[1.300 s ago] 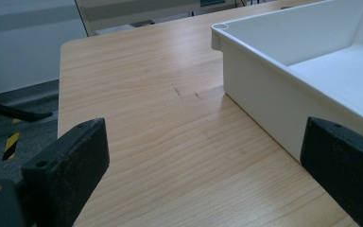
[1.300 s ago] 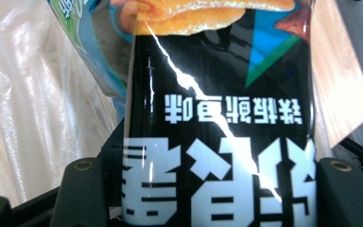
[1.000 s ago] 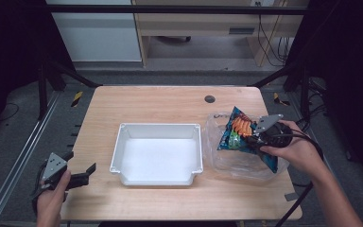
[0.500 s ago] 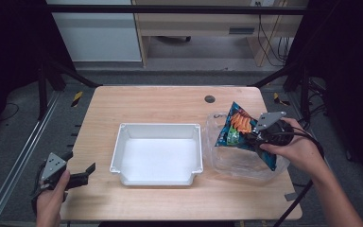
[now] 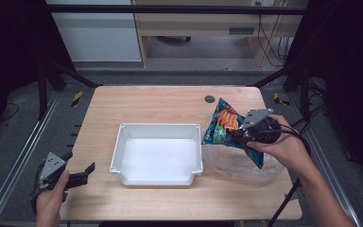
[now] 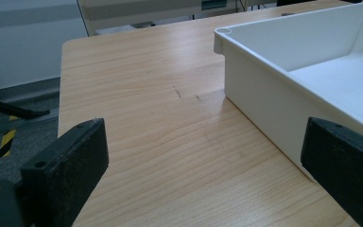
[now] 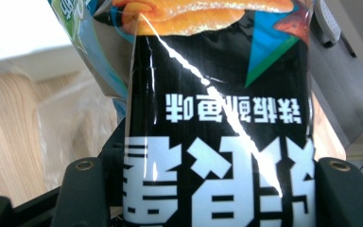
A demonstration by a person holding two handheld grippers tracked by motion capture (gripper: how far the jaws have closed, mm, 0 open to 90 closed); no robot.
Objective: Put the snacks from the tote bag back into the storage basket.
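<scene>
Snack bag (image 5: 226, 125) clamped in the right gripper (image 5: 244, 135), lifted above clear bag (image 5: 231, 163).

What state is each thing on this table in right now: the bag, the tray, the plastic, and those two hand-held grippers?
Snack bag: lifted off the table, tilted, clamped in the right gripper.
White tray: upright on the table, empty.
Clear plastic bag: crumpled on the table beneath the snack bag.
Right gripper: shut on the snack bag.
Left gripper: open, holding nothing, at the table's near left corner.

Lab-style recording rig: wooden table (image 5: 170, 101), black frame (image 5: 170, 8), loose cables (image 5: 264, 33).
</scene>
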